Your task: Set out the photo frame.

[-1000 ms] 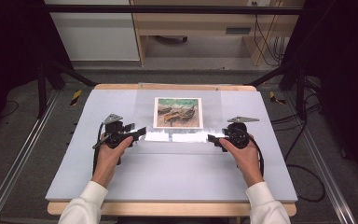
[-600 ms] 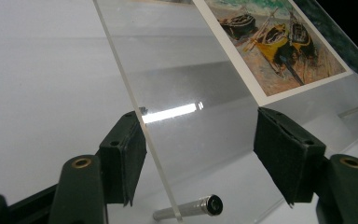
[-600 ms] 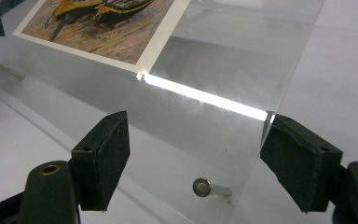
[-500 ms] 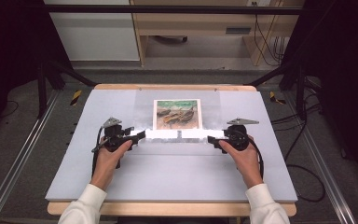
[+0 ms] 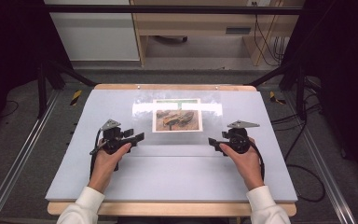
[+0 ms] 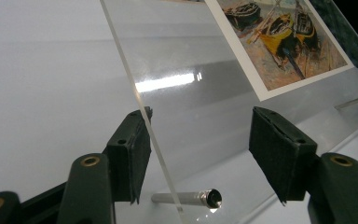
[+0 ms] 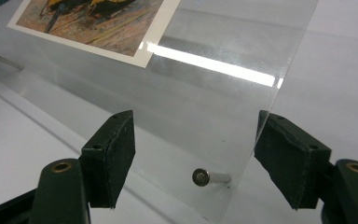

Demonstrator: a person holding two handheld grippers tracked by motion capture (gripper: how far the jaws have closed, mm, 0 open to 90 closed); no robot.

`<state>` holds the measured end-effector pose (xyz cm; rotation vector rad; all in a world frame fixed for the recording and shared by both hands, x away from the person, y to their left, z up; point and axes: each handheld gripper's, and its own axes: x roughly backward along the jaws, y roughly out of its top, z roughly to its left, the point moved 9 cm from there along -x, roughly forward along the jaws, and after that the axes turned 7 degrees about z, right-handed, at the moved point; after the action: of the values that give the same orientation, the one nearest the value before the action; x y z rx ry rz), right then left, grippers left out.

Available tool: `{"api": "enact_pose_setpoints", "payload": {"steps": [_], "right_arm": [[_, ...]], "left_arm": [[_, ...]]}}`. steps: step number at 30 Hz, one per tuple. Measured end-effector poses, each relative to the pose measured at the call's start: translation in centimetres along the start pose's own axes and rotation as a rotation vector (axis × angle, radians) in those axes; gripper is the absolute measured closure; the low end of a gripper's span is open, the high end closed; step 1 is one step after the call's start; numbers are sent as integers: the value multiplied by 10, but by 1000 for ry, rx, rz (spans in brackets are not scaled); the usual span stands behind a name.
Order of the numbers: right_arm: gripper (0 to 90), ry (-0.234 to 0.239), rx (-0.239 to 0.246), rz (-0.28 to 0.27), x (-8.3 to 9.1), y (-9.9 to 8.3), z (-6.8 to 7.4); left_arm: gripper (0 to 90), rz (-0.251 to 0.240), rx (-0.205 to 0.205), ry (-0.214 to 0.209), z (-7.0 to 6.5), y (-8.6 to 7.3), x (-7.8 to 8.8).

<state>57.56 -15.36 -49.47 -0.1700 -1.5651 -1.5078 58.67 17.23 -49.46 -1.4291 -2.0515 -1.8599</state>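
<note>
In the high view a clear plastic sheet (image 5: 177, 122) lies on the pale table (image 5: 168, 177), its long axis running across the table from one hand to the other. One picture of boats (image 5: 177, 115) sits at its middle, with its top toward the far edge. The left gripper (image 5: 139, 137) points inward at the sheet's left end and the right gripper (image 5: 212, 141) points inward at its right end. There are two grippers and two hands. Beyond the far edge stand a white cabinet (image 5: 93, 32) and a wooden shelf unit (image 5: 196, 28), and cables (image 5: 265, 32) hang at the right; none of these is between the grippers and the sheet.

In the left gripper view the sheet's edge (image 6: 140, 107) rises slanted between the two black pads (image 6: 128, 163). It lies against the left pad, while the right pad stands well off it. The jaws have just been closing and do not yet pinch the sheet. One metal peg (image 6: 186, 198) sticks through the sheet's corner, between the jaws. The picture (image 6: 279, 37) is at the upper right.

In the right gripper view the sheet's other end (image 7: 242, 93) stands between the pads (image 7: 112, 158), its edge just beside the right pad; whether they touch cannot be told. These jaws have also just been closing, with a wide gap left. One peg (image 7: 207, 177) shows at this corner, and the picture (image 7: 93, 23) is at the upper left.
</note>
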Motion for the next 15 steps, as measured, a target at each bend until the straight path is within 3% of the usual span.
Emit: {"api": "enact_pose_setpoints", "payload": {"steps": [15], "right_arm": [[353, -8, 12, -5, 5, -5, 1]], "left_arm": [[422, 18, -10, 0, -2, -4, 5]]}}
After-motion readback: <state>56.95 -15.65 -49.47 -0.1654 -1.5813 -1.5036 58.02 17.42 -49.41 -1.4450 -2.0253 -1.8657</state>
